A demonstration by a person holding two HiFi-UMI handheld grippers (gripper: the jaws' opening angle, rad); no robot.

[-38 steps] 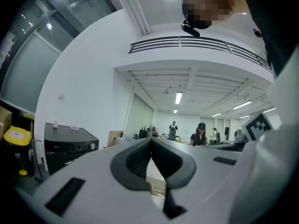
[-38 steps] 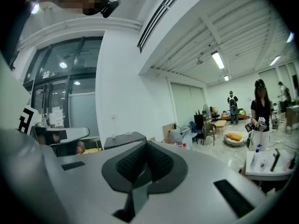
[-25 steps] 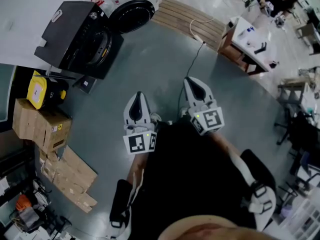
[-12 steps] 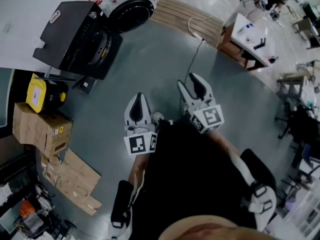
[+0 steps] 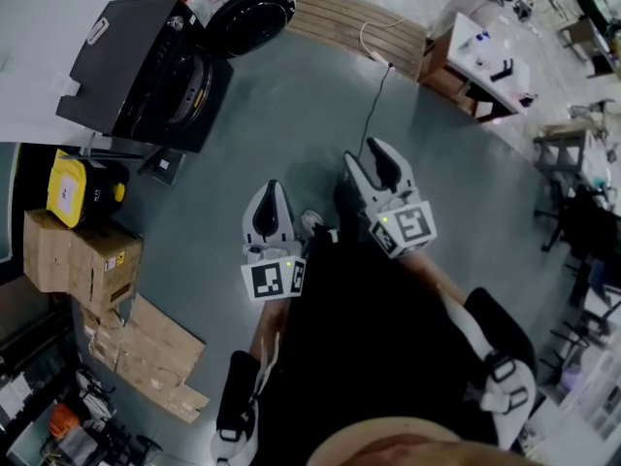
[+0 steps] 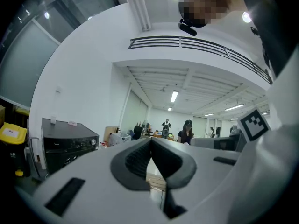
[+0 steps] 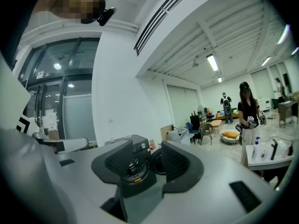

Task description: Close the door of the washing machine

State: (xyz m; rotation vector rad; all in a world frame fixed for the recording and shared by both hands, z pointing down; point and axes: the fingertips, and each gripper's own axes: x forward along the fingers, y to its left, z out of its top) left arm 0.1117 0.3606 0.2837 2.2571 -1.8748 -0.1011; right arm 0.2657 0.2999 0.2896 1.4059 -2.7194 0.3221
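Fingers [image 5: 385,163] over grey floor [image 5: 291,105]

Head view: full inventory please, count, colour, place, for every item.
Black front-loading washing machine: 1, black, top left, round door swung open.
Slatted wooden pallet: 1, light brown, top centre, beside the door.
Thin floor cable: 1, dark, from the pallet toward the tongs.
Yellow-topped case: 1, yellow and black, left edge.
Cardboard boxes: a stack, count unclear, brown, left, flattened sheets below.
White table: 1, white, top right, small items on it.
Left tongs: 1, white and black, centre, shut, empty.
Right tongs: 1, white and black, centre, open, empty.
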